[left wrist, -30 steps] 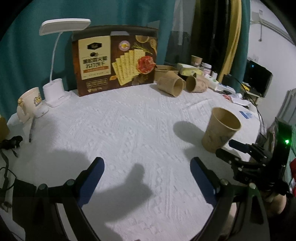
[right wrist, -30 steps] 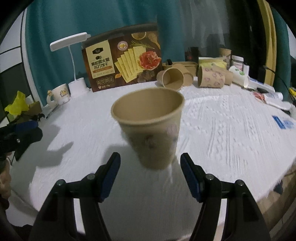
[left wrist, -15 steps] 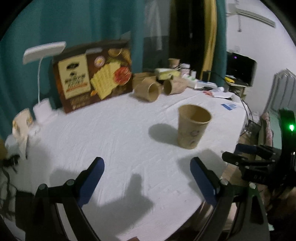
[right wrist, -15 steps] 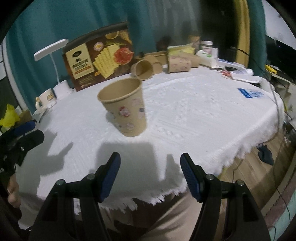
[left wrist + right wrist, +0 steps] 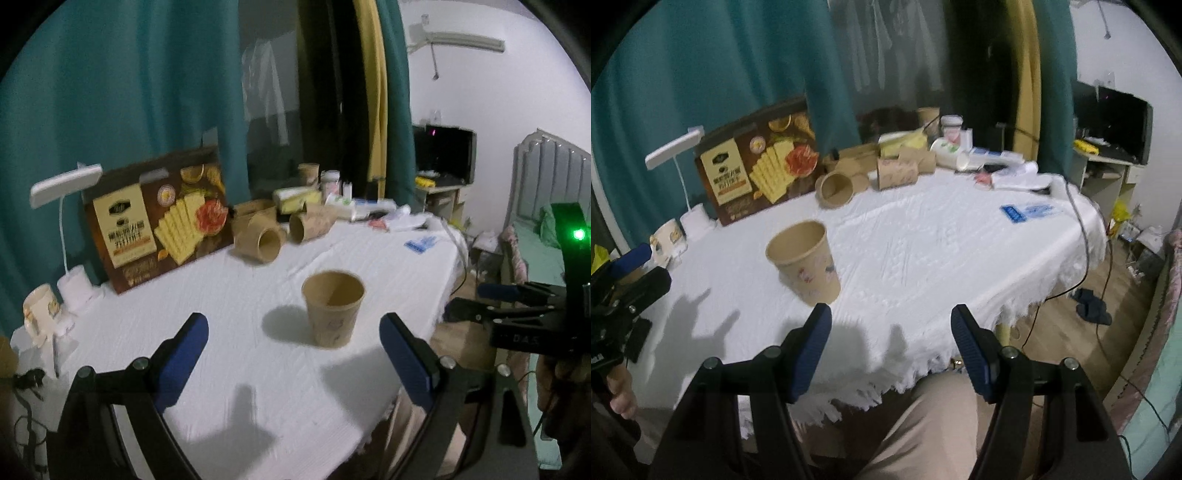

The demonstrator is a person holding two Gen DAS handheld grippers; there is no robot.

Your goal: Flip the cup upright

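White lace-textured tablecloth (image 5: 923, 258) covers the table, and its fringed near edge now shows in the right wrist view with the person's beige trouser leg (image 5: 923, 424) below it, which was not in view a second ago. Both tools have drawn back and lifted. The right gripper (image 5: 891, 314) hangs off the table's edge, tipped somewhat downward, its blue pads apart with nothing between them. The left gripper (image 5: 291, 325) hovers over the cloth at a similar downward tilt, jaws spread wide and likewise empty. A second ago the paper cup (image 5: 807, 266) loomed large and blurred just ahead of the right pads. Now it stands apart from both tools on its base, mouth up, near the middle of the cloth. In the left wrist view the same cup (image 5: 333, 314) sits ahead between the two fingers but well beyond them, casting a shadow to its left. I judge the flip done and the hands retreating, since nothing touches the cup. Farther back lie two more paper cups on their sides (image 5: 260, 240), then a cracker box (image 5: 159, 218), a white desk lamp (image 5: 62, 184) and a mug (image 5: 38, 314) against the teal curtain (image 5: 110, 92).
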